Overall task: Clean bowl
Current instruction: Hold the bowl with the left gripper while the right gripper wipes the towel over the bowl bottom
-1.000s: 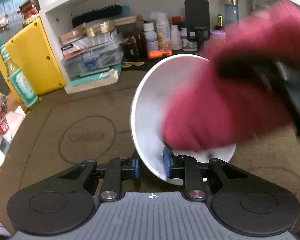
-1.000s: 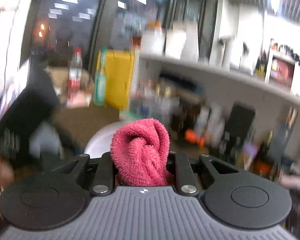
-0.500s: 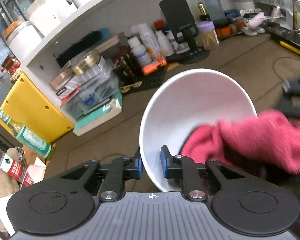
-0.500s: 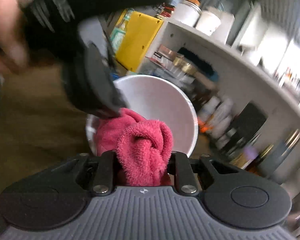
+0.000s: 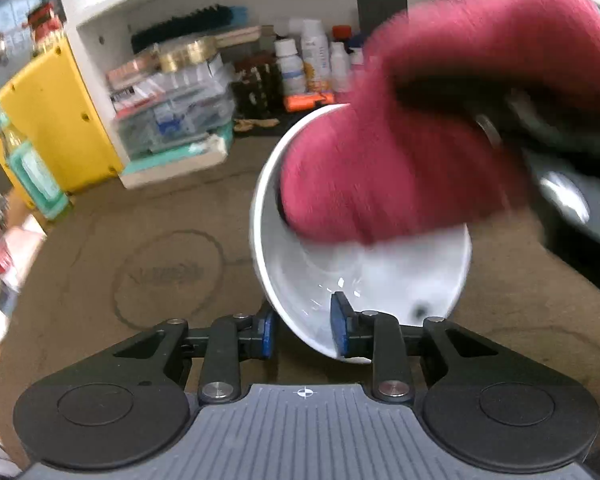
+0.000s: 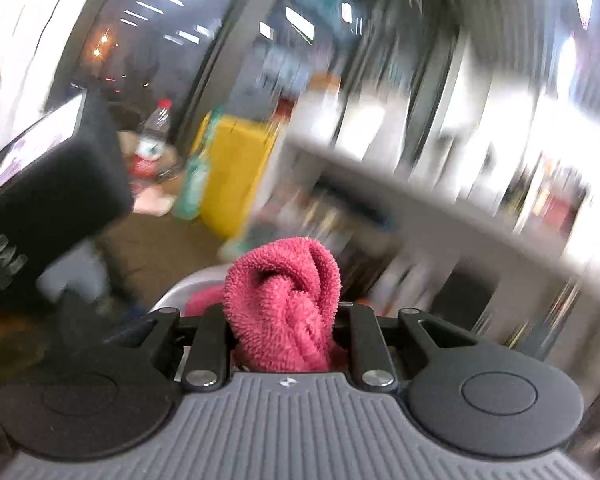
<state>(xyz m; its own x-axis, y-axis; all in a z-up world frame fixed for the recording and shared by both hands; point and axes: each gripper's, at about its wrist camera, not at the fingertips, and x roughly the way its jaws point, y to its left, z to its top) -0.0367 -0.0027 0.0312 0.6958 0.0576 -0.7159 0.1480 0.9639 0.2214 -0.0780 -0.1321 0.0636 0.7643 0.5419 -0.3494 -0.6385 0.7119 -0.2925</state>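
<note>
Basically left gripper [image 5: 303, 330] pinches tilted bowl [image 5: 352, 280] near rim, exposing its inside; right gripper [image 6: 286, 334] clamps cloth [image 5: 400, 160] wiping far wall.

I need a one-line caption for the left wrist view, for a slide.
Left hand-held gripper clamps the tilted white bowl's rim while a pink towel wipes its inside.

Left wrist view faces cluttered white shelf [image 5: 260, 12], close over brown tabletop [image 5: 140, 216]; right wrist view tilts higher; both share round white bowl [image 5: 340, 280] [image 6: 188, 284].
</note>
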